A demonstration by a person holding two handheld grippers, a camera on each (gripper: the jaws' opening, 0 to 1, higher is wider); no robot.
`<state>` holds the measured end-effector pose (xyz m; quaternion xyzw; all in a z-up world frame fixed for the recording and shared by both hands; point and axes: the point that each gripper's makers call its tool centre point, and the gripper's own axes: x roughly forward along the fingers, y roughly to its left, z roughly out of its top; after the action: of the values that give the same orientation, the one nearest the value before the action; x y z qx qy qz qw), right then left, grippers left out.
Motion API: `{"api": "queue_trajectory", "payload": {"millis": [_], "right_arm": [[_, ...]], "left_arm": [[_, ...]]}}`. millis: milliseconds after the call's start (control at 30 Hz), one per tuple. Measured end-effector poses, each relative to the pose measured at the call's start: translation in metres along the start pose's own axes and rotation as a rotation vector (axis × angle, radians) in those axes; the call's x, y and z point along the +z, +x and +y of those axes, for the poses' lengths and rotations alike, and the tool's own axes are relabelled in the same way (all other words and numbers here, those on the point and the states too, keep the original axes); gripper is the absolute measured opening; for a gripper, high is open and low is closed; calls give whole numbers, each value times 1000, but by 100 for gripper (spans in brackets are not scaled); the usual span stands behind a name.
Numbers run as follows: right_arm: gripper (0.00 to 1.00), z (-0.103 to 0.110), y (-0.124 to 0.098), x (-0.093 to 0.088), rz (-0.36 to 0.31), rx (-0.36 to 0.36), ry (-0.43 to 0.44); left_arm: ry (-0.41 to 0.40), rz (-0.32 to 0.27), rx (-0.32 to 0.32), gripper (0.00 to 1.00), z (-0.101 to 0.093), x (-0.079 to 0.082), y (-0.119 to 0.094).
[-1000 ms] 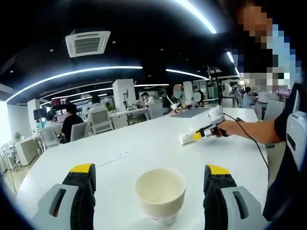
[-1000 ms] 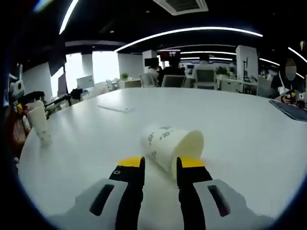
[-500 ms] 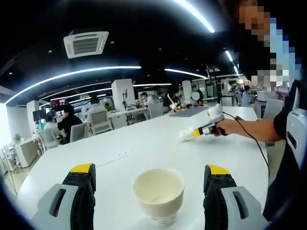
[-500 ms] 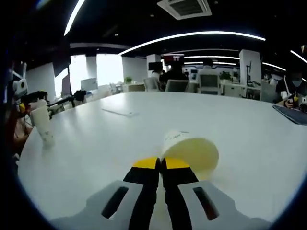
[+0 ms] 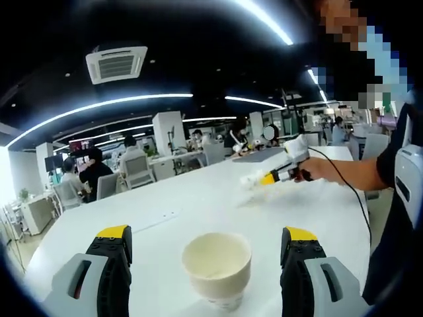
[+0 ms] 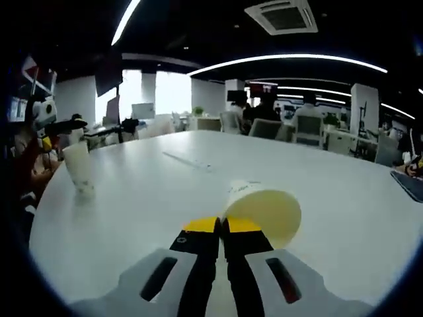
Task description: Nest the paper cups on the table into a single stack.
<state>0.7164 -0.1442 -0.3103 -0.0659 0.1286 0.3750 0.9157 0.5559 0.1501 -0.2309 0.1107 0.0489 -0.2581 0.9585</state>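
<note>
Left gripper view: the left gripper (image 5: 209, 247) is held with its jaws wide apart, one on each side of an upright paper cup (image 5: 216, 267) that stands on the white bench (image 5: 198, 211); neither jaw touches the cup. Farther across the bench, the right gripper (image 5: 274, 176) appears in a person's hand (image 5: 316, 170), carrying a second cup (image 5: 251, 179) tipped on its side above the bench surface. Right gripper view: the right gripper (image 6: 221, 226) has its jaws together, clamped on the rim of the second cup (image 6: 263, 211), whose open mouth faces the camera and whose printed wall points away. The upright paper cup (image 6: 80, 168) stands well apart at the left of this view, with the left gripper (image 6: 56, 125) just above and behind it. A thin flat strip (image 6: 188, 160) lies on the bench beyond the cups.
</note>
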Motion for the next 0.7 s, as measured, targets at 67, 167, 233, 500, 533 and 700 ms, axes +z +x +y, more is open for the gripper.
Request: {"api": "queue_trajectory", "payload": {"millis": [67,167,233,500,533,700], "right_arm": [[3,9,1,5,-2,22,-16],[3,19,4,10,2,47,-41],[3,29,5,14,6,67,-60],[3,64,7,30,6,143,-128],[3,68,7,31,7,151,-137],[3,77,10,40,8,183,-164]], "left_arm": [[-4,-3,-2,99,-1,0,-1],[-1,-4,1,99,-1,-1,-4],[-2,-8,4,99,-1,-1,-7],[-6,-16,14,99,1,-3,-16],[-5,-20,13,99,1,-2,-18],[-6,-26,19,99,3,-2,-20]]}}
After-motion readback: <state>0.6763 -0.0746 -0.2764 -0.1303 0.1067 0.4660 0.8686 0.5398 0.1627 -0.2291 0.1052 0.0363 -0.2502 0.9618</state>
